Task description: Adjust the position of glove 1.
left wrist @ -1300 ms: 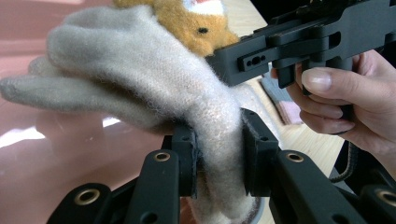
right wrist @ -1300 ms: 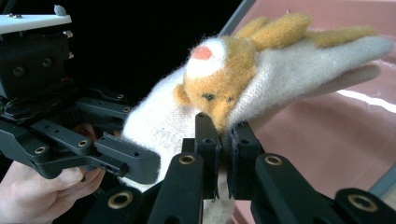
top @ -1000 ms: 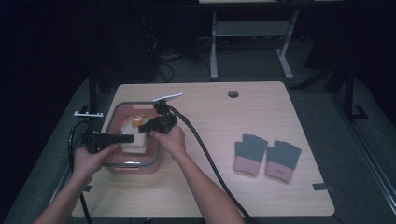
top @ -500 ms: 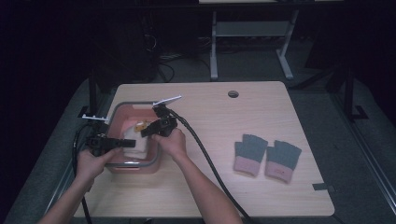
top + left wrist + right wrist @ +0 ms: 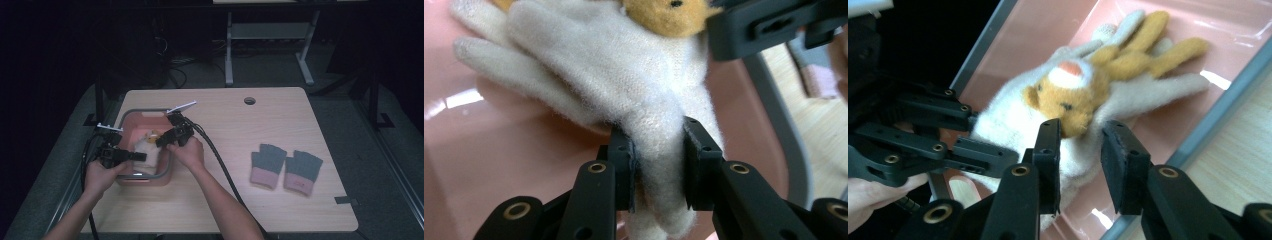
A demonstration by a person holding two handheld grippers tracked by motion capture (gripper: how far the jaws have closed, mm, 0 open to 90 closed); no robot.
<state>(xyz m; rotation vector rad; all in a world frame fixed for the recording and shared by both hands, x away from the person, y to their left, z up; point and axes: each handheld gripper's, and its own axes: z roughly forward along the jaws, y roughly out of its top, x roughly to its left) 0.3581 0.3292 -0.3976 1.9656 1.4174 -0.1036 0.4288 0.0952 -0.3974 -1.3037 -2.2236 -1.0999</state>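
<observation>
Dark room, pale wooden tabletop (image 5: 300,130), and near its left edge sits a pink tub (image 5: 131,125) with a white glove (image 5: 624,85) inside. The left gripper (image 5: 656,167) has its fingers clenched on the glove's cuff. The right gripper (image 5: 1080,150) has just been opening, fingers apparently off the glove's orange animal patch (image 5: 1073,102). Grey mittens (image 5: 285,167) lie toward the right edge.
</observation>
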